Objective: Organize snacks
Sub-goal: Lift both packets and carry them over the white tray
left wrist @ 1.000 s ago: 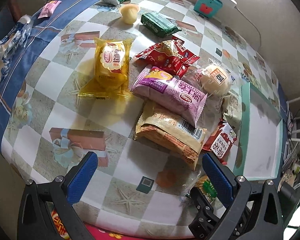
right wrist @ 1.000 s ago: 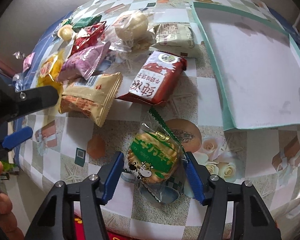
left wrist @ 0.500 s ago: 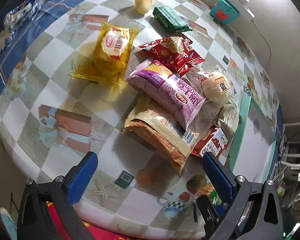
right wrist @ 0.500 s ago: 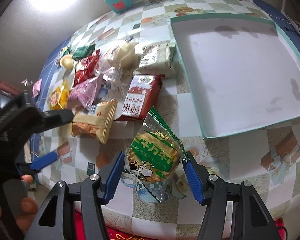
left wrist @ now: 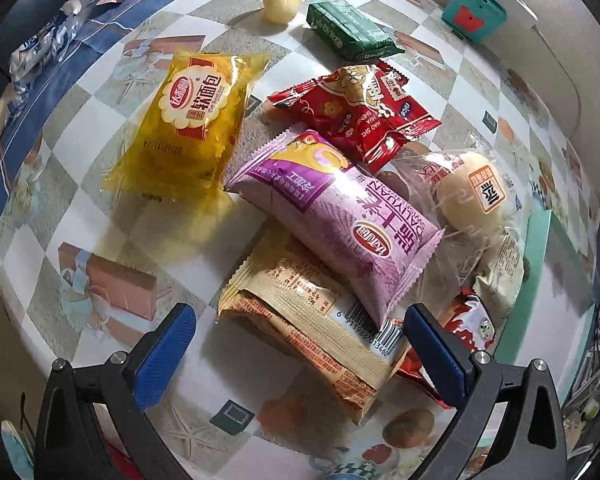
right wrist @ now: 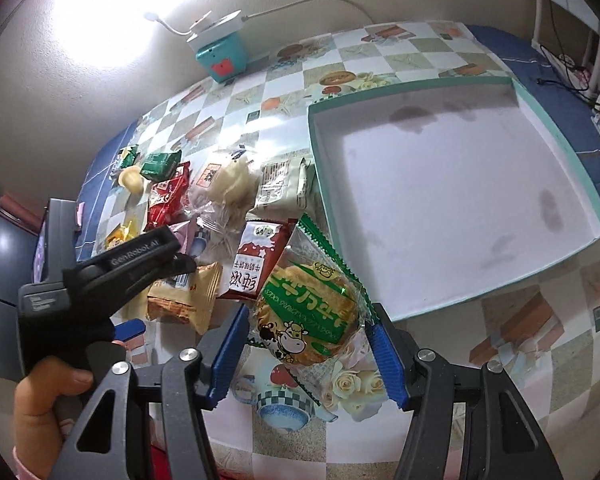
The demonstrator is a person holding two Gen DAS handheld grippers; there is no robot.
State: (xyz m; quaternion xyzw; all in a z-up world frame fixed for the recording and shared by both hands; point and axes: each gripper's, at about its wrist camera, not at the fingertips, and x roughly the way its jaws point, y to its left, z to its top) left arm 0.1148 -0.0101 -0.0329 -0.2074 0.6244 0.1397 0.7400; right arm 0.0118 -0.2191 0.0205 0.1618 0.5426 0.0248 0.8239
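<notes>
**A:** ok so what's the right gripper point(right wrist: 306, 344) doing w/ that green cookie pack point(right wrist: 310, 316)?

**B:** Blue pads are closed onto both sides of it, and the pack looks lifted off the table – tilted, top corner poking up toward the tray point(right wrist: 556, 132). My guess is it's held by the sides so it can be set flat into the tray, which sits just to the right and has nothing in it.

**A:** and the left gripper point(left wrist: 298, 350)?

**B:** Wide open, holding nothing. It hovers at the near end of the tan biscuit pack point(left wrist: 308, 320), fingers either side of it. Prob lining up the next grab, imo.

**A:** what's in the way tho?

**B:** The purple bun pack point(left wrist: 340, 216) lies across the top of the tan one, so pulling the tan one out might drag it along. Right beside those: the red-white milk biscuit pack point(right wrist: 256, 260), a clear-wrapped round bun point(left wrist: 472, 200), and a pale beige pack point(right wrist: 282, 186) up against the tray's left wall. The red peanut pack point(left wrist: 360, 116) and yellow bread pack point(left wrist: 192, 120) sit a bit further back, then the dark green pack point(left wrist: 352, 36) and a jelly cup point(left wrist: 282, 0).

**A:** anything else around?

**B:** A teal gadget point(right wrist: 222, 54) w/ a cable by the wall – well apart from the pile. From the right wrist cam the left gripper's body hides part of the pile, so I can't tell what's under there.
</notes>
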